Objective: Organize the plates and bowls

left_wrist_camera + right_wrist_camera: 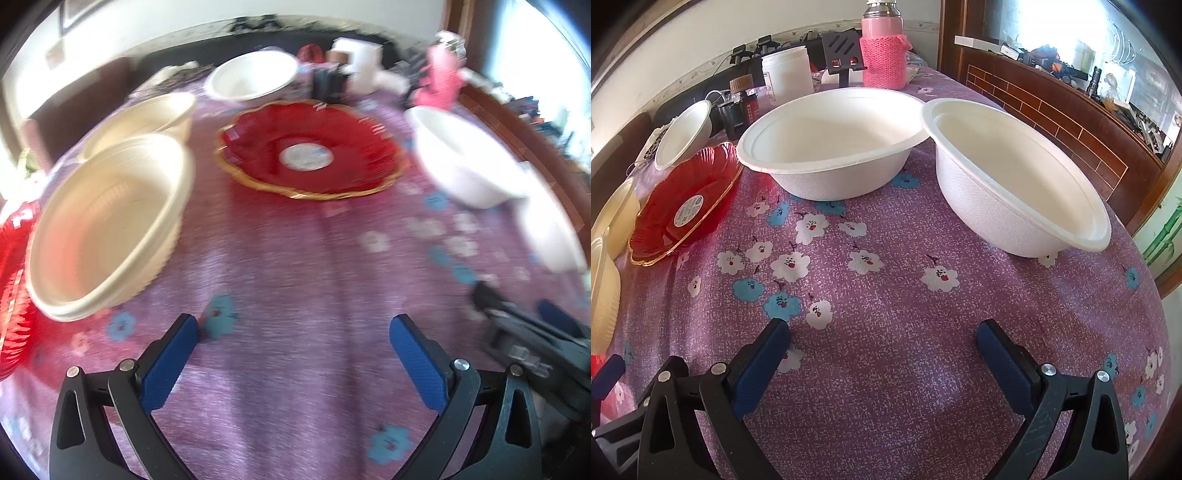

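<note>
In the blurred left wrist view my left gripper (295, 325) stands open over bare purple cloth. A red gold-rimmed plate (310, 151) lies ahead of it, and two cream bowls (107, 225) (147, 118) sit at the left. A white bowl (253, 75) stands at the back and two more white bowls (465, 158) at the right. In the right wrist view my right gripper (882, 332) is open with nothing between its fingers. Two large white bowls (831, 144) (1015, 177) sit ahead of it, with the red plate (687, 206) and a small white bowl (685, 134) at the left.
A flowered purple tablecloth (886, 280) covers the table. At the back stand a pink flask in a knitted sleeve (884, 51), a white tub (786, 74) and dark jars (744, 99). A wooden cabinet (1052, 110) runs along the right. Another red plate (14, 288) lies at the left edge.
</note>
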{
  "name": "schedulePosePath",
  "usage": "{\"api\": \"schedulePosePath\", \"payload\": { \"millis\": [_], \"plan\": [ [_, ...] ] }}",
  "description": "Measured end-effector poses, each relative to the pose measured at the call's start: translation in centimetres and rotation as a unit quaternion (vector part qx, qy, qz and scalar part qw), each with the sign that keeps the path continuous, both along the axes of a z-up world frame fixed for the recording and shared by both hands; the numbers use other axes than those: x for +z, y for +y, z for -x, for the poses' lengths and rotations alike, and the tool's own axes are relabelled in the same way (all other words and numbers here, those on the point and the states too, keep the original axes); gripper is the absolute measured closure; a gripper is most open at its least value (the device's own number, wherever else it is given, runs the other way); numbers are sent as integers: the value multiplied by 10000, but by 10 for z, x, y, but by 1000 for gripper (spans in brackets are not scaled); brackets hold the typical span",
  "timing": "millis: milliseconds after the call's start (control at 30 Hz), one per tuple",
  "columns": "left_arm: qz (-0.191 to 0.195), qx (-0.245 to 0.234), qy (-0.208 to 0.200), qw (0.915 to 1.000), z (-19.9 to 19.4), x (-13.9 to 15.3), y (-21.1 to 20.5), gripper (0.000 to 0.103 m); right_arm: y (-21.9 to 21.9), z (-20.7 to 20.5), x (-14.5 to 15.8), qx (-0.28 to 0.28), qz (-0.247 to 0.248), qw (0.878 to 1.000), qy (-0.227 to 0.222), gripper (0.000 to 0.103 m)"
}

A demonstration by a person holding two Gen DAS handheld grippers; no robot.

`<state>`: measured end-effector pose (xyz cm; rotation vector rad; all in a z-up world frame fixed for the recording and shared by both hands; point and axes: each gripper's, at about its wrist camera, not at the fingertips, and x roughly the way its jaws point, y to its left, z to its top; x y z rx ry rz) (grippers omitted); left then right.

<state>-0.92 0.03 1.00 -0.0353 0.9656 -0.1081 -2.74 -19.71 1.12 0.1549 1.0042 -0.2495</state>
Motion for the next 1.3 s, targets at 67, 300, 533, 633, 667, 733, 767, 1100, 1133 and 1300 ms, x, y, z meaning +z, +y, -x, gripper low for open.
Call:
{"api": "schedulePosePath", "payload": {
  "millis": [67,300,533,633,667,733,767,1100,1133,1300],
  "plan": [
    [115,-86,-322,9994,14,13,1,0,0,0,0,1,1,10000,1,1],
    [319,-156,-1408,9894,72,64,17,0,0,1,0,0,-1,10000,0,1],
    [73,-261,-954,9951,105,70,32,0,6,17,20,220,-2,9988,-444,4],
    [-216,-106,-1266,9917,129,89,43,0,17,49,54,278,353,9935,-1049,4],
    [-245,-85,-1318,9909,135,95,47,0,20,62,70,331,378,9906,-1272,4],
    [-206,-71,-1444,9893,148,115,55,0,28,86,106,437,481,9829,-1723,4],
    [-148,-81,-1518,9883,154,125,58,0,33,103,133,492,592,9750,-2085,4],
    [-642,781,-3115,9449,203,253,104,0,69,230,335,483,934,8442,-5257,3],
    [-734,824,-3222,9402,205,261,106,0,72,236,351,439,982,8347,-5402,2],
    [-1086,1010,-3611,9207,209,304,113,0,94,223,433,821,1192,8436,-5171,2]
  ]
}}
